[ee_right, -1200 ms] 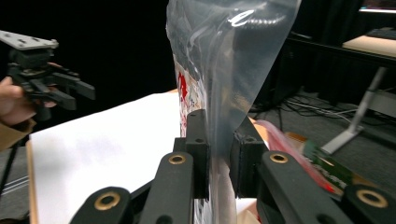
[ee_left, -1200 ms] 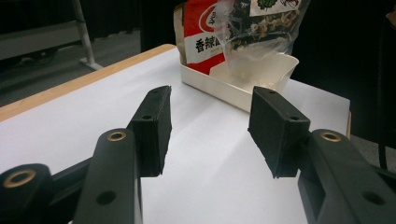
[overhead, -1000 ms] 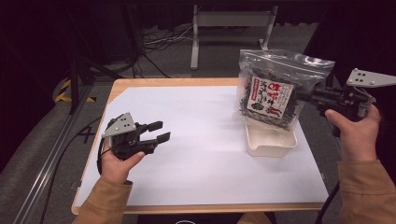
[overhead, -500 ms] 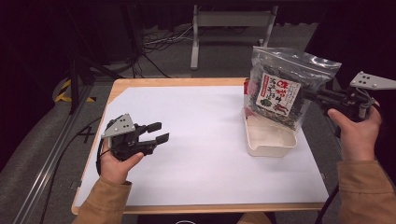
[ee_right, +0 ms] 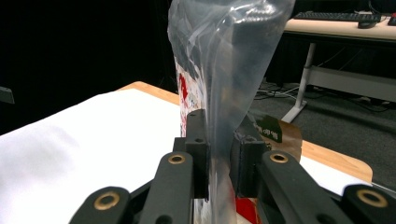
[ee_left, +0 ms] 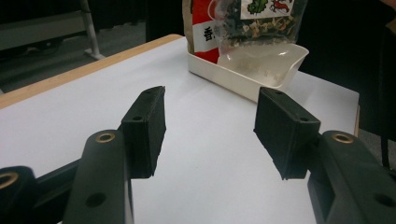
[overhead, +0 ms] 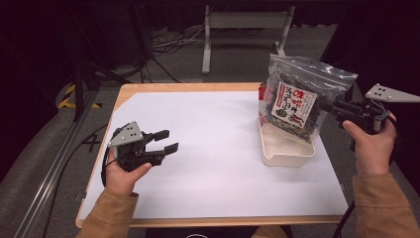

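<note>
Nearest the person, the left claw (overhead: 166,141) is hovering low over the white paper-covered surface (overhead: 218,163) at its left side, where it was a second ago, nothing between its jaws, which have just been opening a little wider. Farther off to the right, the right claw (overhead: 333,107) is pinching the clear plastic zip bag of dark dried food (overhead: 297,101) (by its side edge), having lowered it since then, so its bottom is now sitting inside the shallow white rectangular plastic tray (overhead: 287,153).
</note>
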